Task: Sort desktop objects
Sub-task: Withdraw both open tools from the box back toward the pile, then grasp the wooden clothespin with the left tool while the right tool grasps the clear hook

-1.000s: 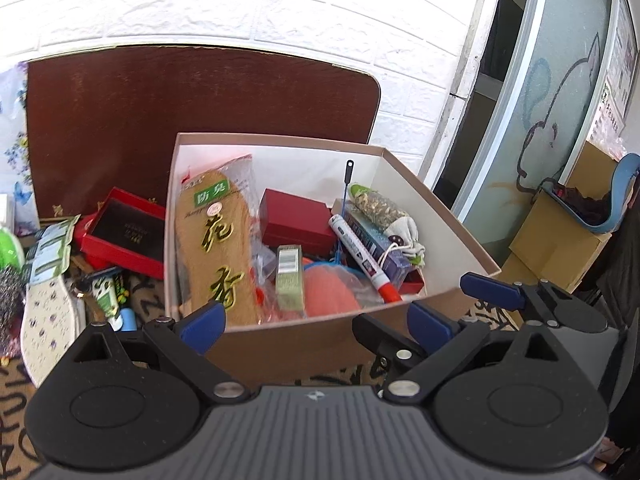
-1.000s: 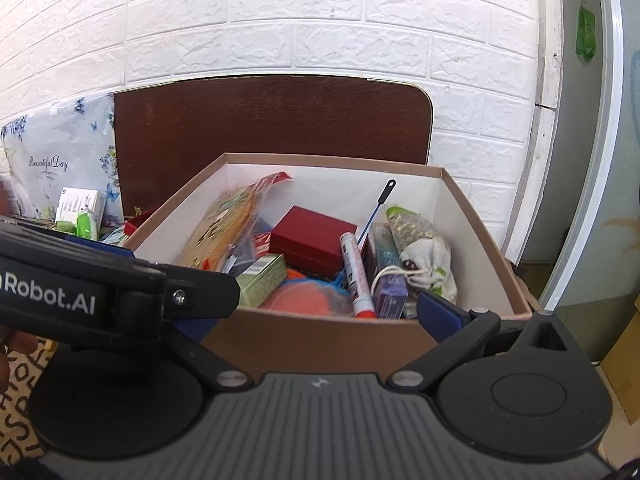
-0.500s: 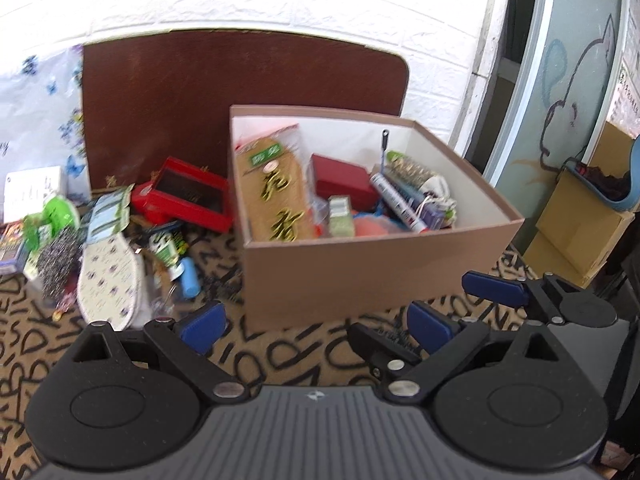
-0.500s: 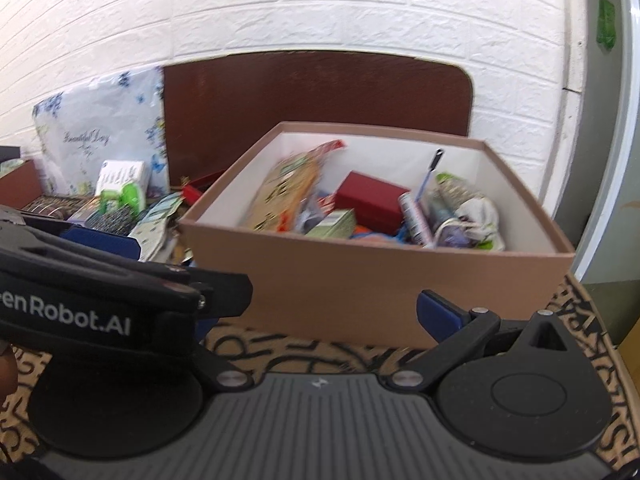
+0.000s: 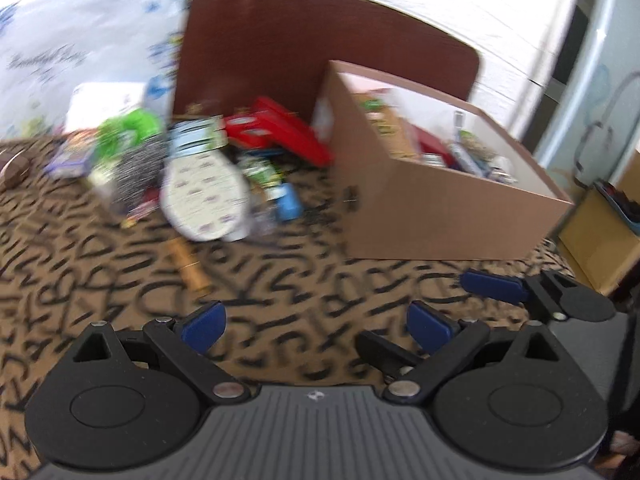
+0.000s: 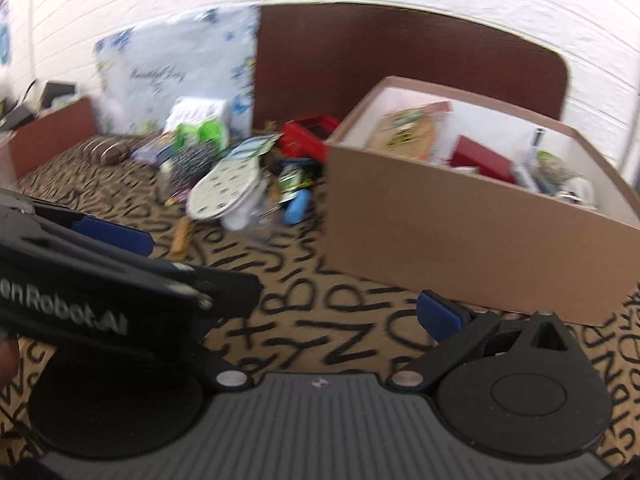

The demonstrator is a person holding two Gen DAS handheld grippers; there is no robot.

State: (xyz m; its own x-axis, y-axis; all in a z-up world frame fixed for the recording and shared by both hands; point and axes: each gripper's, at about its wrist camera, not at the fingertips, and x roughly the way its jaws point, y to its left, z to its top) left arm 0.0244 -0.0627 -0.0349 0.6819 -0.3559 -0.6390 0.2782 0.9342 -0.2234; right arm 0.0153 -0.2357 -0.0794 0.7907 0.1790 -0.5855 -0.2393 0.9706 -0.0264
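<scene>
A brown cardboard box (image 5: 432,216) (image 6: 460,236) holds several sorted items, among them a tan packet (image 6: 408,136) and a dark red box (image 6: 480,156). A pile of loose objects lies on the cloth to its left: a white patterned insole (image 5: 204,196) (image 6: 224,188), a blue item (image 5: 290,206) (image 6: 298,206), a red tray (image 5: 280,128), steel wool (image 5: 134,170) and a small tan stick (image 5: 192,268) (image 6: 180,236). My left gripper (image 5: 316,324) is open and empty, low over the cloth. My right gripper (image 6: 328,312) is open and empty; the left gripper's body hides its left finger.
The table carries a tan cloth with black letters (image 5: 100,264). A dark brown board (image 6: 400,72) and a floral white bag (image 6: 176,80) lean on the white brick wall. A second brown box (image 6: 48,136) stands far left. The right gripper shows at right (image 5: 496,284).
Both grippers have pulled back from the box and swung left, so the loose pile is now in the middle of both views. Both stayed open and empty. The frames are motion-blurred.
</scene>
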